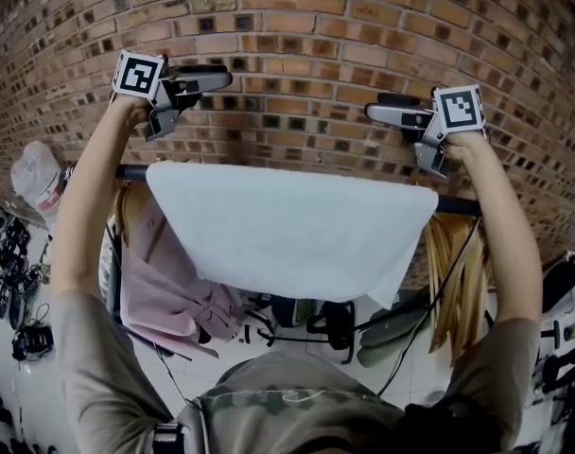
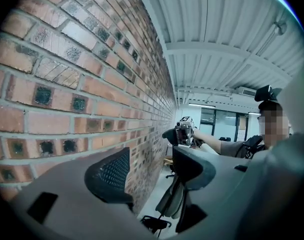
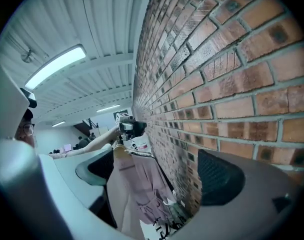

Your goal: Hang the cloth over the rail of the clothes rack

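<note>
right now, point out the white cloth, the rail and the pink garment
white cloth (image 1: 287, 230), head view, middle of its draped front
rail (image 1: 133, 172), head view, bare stretch left of the cloth
pink garment (image 1: 160, 291), head view, its hanging body

A red brick wall is seen filling the background, with a pink garment hung low at the left and a bunch of wooden hangers hung at the right. A clear plastic bag is seen at the far left, above black gear scattered on the white floor. A ribbed white ceiling is lit by a long strip light.
</note>
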A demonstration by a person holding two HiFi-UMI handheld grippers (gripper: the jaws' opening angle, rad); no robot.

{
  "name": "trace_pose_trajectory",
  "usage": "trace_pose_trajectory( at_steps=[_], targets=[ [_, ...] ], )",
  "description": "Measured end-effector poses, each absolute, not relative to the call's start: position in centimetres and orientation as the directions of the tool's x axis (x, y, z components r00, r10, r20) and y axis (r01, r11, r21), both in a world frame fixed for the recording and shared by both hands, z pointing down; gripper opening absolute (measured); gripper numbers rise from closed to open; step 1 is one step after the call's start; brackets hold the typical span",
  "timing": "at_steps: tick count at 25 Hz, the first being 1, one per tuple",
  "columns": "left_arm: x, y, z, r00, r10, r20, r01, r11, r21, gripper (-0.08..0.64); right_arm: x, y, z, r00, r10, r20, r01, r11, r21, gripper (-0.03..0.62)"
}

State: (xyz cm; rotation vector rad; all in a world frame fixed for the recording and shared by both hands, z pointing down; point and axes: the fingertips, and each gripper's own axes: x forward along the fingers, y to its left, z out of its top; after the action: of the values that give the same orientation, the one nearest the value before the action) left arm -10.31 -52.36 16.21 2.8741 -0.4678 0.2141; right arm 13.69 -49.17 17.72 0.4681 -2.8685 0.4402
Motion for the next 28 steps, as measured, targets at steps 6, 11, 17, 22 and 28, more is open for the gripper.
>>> trace_pose_trajectory(
  at_steps=[6, 11, 17, 22, 28],
  targets=[
    [-9.9, -51.5, 15.8, 0.952, -0.261, 0.161, -0.290, -0.938, 0.192, 0.262, 13.6, -48.8, 17.3, -0.936, -0.269, 0.228, -0.323, 0.913, -0.250, 0.529],
    [-9.4, -51.6, 14.8, 0.931, -0.316, 0.183, -0.326, -0.945, 0.029, 0.262, 14.1, -48.6, 15.7, -0.936, -0.292, 0.194, -0.329, 0.923, -0.197, 0.529],
    [-9.1, -48.1, 9.9, 0.970, -0.241, 0.004, -0.241, -0.970, 0.037, 0.261, 13.5, -47.0, 13.1, -0.969, -0.226, 0.100, -0.239, 0.962, -0.134, 0.435],
    [-9.3, -44.1, 5.7, 0.973, -0.214, -0.083, -0.224, -0.965, -0.138, 0.006, 13.8, -44.8, 10.2, -0.987, -0.159, -0.011, -0.158, 0.985, -0.067, 0.015],
    [-11.3, -40.4, 4.7, 0.967, -0.184, -0.176, -0.200, -0.977, -0.078, 0.006, 14.7, -43.8, 8.4, -0.983, -0.165, -0.074, -0.163, 0.986, -0.039, 0.009]
  ],
)
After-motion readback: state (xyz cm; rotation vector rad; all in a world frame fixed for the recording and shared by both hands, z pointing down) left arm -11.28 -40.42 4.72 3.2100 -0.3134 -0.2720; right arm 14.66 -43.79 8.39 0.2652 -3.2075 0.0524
